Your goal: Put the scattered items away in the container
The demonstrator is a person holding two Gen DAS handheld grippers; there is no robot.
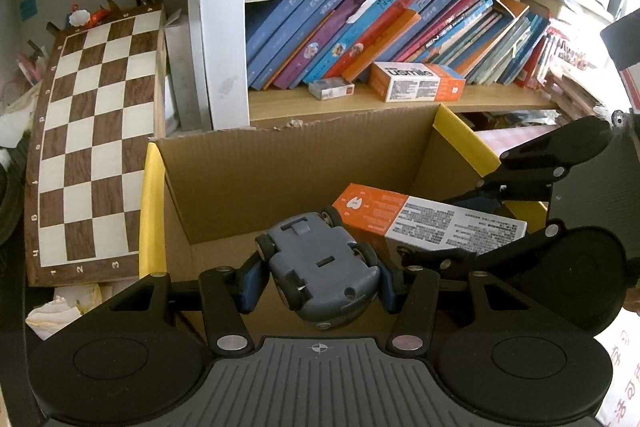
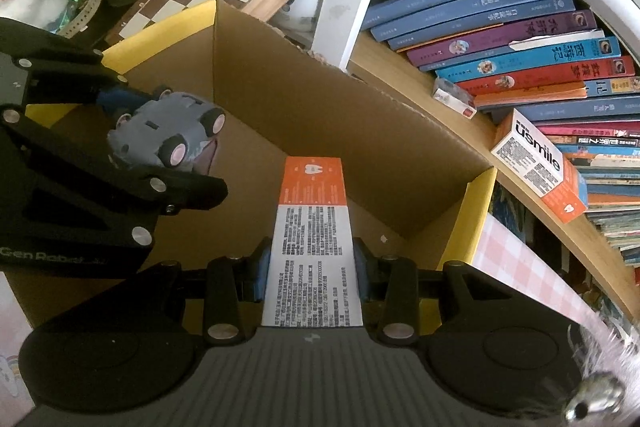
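My left gripper [image 1: 320, 279] is shut on a grey toy car [image 1: 320, 267], turned underside up, and holds it inside the open cardboard box [image 1: 248, 179] near its front. My right gripper [image 2: 312, 275] is shut on a long orange-and-white toothpaste carton [image 2: 312, 239], which points down into the same cardboard box [image 2: 320, 107]. In the left wrist view the carton [image 1: 432, 223] lies to the right of the car, with the right gripper's black arms around it. In the right wrist view the toy car [image 2: 160, 131] hangs at the left in the left gripper [image 2: 148, 131].
The box has yellow-taped side flaps [image 1: 152, 195]. A chessboard [image 1: 92, 131] leans at its left. Behind it a wooden shelf [image 1: 360, 99] carries slanted books, an orange usmile carton [image 1: 416, 81] and a small pack [image 1: 332, 89]. A white post [image 1: 216, 19] stands behind the box.
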